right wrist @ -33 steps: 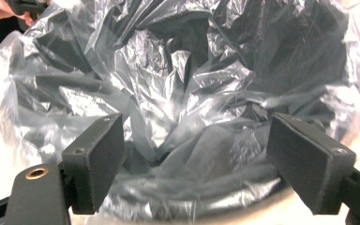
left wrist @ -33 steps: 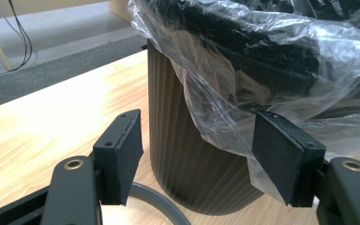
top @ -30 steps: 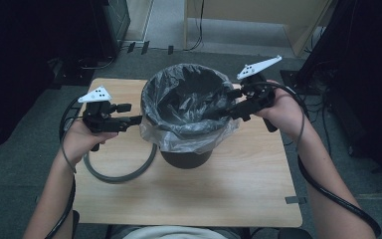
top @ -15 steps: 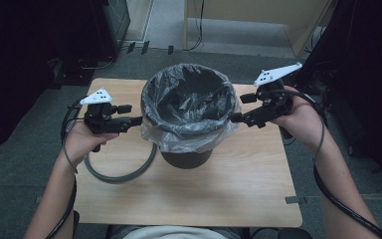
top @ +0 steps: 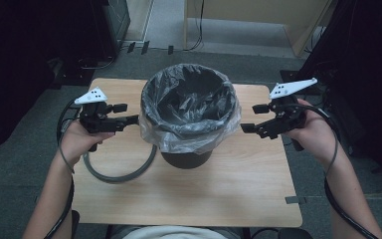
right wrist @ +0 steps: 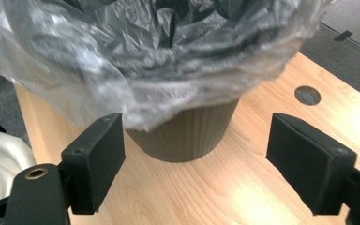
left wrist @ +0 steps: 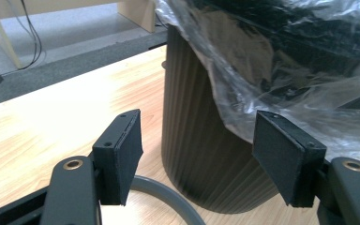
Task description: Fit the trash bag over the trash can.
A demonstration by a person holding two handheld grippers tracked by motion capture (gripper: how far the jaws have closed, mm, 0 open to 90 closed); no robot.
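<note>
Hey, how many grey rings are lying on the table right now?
1. The grey ring lies flat on the table, left of the bin, partly tucked behind the bin's base. More could be hidden behind the bin.

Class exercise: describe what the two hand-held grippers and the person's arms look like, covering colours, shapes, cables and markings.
Each gripper, left gripper and right gripper, is black, with two flat rectangular padded jaws on brass-riveted links. Each carries a pale three-cornered plate marked with dark dots, and trails a dark cable looping past the forearm. The forearms are bare; no sleeves show.
</note>
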